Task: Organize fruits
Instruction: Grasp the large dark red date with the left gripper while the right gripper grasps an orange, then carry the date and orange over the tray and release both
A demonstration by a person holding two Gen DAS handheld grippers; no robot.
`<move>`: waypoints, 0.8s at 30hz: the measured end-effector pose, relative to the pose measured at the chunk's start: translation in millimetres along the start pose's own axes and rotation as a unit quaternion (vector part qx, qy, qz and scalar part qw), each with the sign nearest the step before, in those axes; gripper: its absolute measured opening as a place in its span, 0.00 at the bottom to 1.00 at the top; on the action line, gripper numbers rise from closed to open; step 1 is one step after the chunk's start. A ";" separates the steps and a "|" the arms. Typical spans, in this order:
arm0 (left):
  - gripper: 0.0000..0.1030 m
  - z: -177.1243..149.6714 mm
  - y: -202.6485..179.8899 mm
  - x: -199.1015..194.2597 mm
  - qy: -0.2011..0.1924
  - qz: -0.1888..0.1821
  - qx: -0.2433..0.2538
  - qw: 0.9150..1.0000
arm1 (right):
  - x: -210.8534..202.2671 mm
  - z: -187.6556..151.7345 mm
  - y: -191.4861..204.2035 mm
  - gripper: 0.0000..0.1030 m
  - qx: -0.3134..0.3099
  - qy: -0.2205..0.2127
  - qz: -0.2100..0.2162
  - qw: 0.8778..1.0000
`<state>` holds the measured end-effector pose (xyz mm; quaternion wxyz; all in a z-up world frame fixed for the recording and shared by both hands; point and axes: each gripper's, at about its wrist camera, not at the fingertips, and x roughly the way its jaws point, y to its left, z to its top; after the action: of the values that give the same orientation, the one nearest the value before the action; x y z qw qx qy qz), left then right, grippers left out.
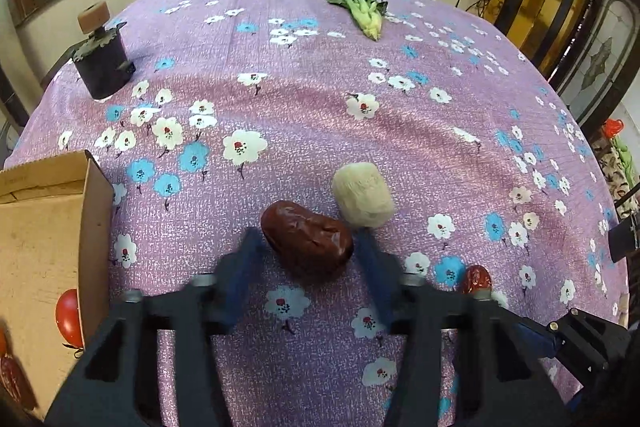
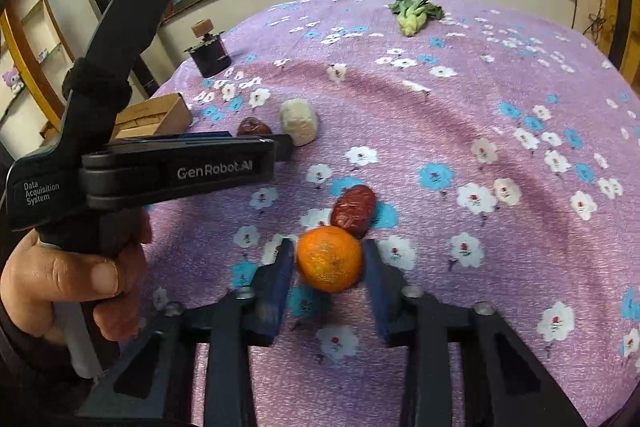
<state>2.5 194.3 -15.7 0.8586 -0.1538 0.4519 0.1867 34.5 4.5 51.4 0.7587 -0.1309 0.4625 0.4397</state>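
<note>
In the left wrist view my left gripper [image 1: 306, 243] is open, with its blue fingers on either side of a dark red date [image 1: 306, 241] that lies on the purple flowered cloth [image 1: 320, 99]. A pale cream lump [image 1: 363, 201] sits just beyond the date. In the right wrist view my right gripper [image 2: 329, 261] has its fingers against both sides of an orange tangerine [image 2: 329, 259]. A second red date [image 2: 354, 211] lies right behind the tangerine. The left gripper's body [image 2: 176, 171] shows at the left, near the first date [image 2: 253, 127].
An open cardboard box [image 1: 44, 247] stands at the left and holds a red tomato [image 1: 69, 317] and a date. A dark jar with a cork lid [image 1: 102, 59] stands at the far left. A leafy green vegetable [image 1: 356, 7] lies at the far edge.
</note>
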 end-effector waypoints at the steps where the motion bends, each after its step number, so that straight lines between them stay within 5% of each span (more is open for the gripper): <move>1: 0.40 -1.5 0.9 -1.6 0.000 -0.006 -0.002 1.000 | -1.3 -0.7 -1.0 0.31 0.003 0.000 0.001 1.000; 11: 0.40 -32.7 1.8 -39.4 -0.023 -0.030 -0.016 0.999 | -33.5 -8.8 2.4 0.31 0.016 -0.023 0.019 0.999; 24: 0.40 -58.8 8.8 -86.2 -0.052 0.005 -0.022 0.998 | -49.9 -16.8 29.3 0.31 0.005 -0.035 0.036 0.999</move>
<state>-88.8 161.0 23.2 0.8765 -0.1607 0.4029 0.2087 -7.7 -16.0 89.2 0.7588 -0.0953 0.4424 0.4685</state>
